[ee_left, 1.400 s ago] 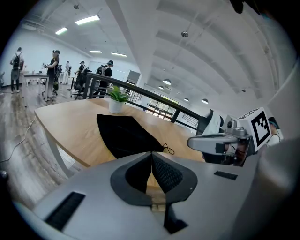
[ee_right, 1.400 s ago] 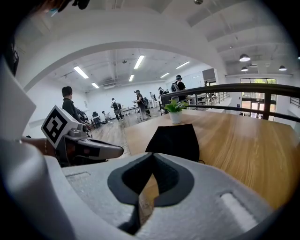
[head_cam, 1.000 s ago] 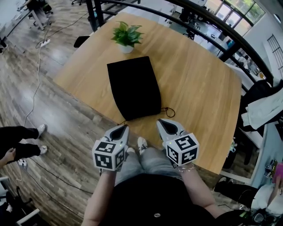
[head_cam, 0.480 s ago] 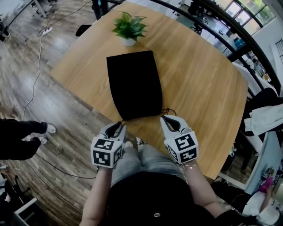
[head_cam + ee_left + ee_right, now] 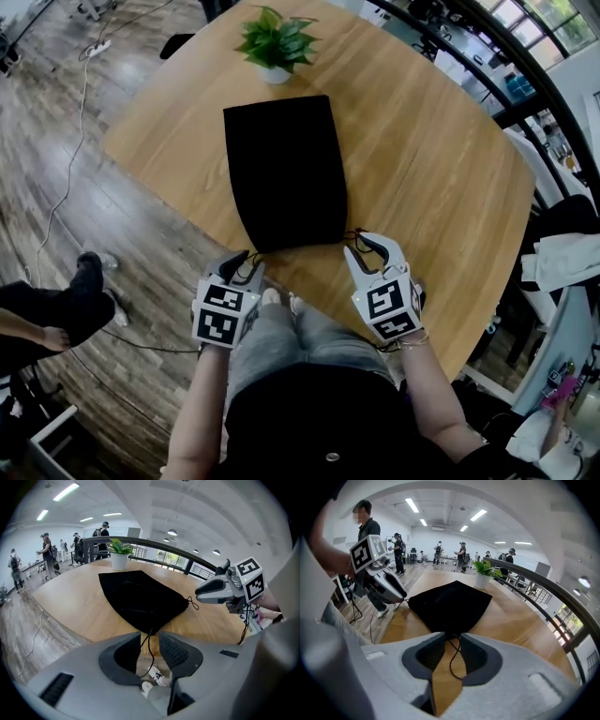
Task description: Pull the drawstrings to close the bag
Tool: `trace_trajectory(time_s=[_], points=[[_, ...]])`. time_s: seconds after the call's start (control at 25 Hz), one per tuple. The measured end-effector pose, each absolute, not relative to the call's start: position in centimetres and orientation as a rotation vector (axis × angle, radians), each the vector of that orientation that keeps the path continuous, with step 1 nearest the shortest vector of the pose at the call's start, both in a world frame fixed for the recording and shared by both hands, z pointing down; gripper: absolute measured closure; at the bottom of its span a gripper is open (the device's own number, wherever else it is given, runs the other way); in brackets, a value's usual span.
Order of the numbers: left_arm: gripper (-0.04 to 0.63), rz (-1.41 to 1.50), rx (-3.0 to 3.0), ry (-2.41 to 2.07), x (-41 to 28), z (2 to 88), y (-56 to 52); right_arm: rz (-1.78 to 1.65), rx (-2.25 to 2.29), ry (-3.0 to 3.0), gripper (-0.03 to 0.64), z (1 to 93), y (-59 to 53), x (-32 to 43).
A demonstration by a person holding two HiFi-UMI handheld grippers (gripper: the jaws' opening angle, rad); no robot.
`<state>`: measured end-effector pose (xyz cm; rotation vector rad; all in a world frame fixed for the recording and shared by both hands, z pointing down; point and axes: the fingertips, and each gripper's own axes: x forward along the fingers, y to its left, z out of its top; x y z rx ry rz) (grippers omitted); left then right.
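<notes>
A flat black drawstring bag (image 5: 286, 173) lies on the round wooden table (image 5: 422, 178), its gathered mouth toward me. My left gripper (image 5: 242, 262) sits at the mouth's left corner and my right gripper (image 5: 362, 244) at its right corner. In the left gripper view the jaws (image 5: 149, 637) are opening, and a thin black drawstring (image 5: 148, 645) runs loose through the gap from the bag (image 5: 140, 597). In the right gripper view the jaws (image 5: 453, 638) are also opening, with a slack loop of drawstring (image 5: 453, 660) between them. The pads press on neither cord.
A potted green plant (image 5: 277, 42) stands just beyond the bag's far end. The table's near edge runs right under both grippers, with wood floor below. A person's legs (image 5: 56, 314) are on the floor at left. A dark railing (image 5: 487, 84) curves behind the table.
Both grippers moved forward to the bag's mouth corners. Their jaws went from shut to parted, and the drawstrings now lie slack. The person's legs at left shifted.
</notes>
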<state>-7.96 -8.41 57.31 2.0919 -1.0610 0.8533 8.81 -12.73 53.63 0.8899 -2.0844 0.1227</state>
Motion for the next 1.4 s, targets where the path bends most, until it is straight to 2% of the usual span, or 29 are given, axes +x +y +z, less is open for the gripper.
trace_trajectory(time_s=[0.12,0.92,1.04,1.12,1.28,1.4], points=[[0.465,0.910,2.105,-1.033,-7.9,58.0,-8.6,0.063,0.838,-2.052,0.491,54.5,-13.1,8.8],[0.471,1.121,2.178,-0.935,-8.1,60.7,-8.6,-0.131,0.580,-1.958,0.486,58.4,-13.8,8.6],[0.475,1.123,2.176,-0.945,-8.1,60.7,-8.6,-0.130,0.592,-1.951,0.499,58.5,-13.9,8.9],[0.486,1.139,2.177,-0.946,-8.1,60.7,-8.7,-0.122,0.603,-1.949,0.537,58.5,-14.1,9.0],[0.491,1.155,2.188,-0.926,-8.1,60.8,-8.6,-0.121,0.602,-1.950,0.548,58.5,-14.1,8.9],[0.543,1.159,2.193,-0.932,-8.1,60.8,-8.6,-0.126,0.602,-1.953,0.589,58.3,-13.9,8.8]])
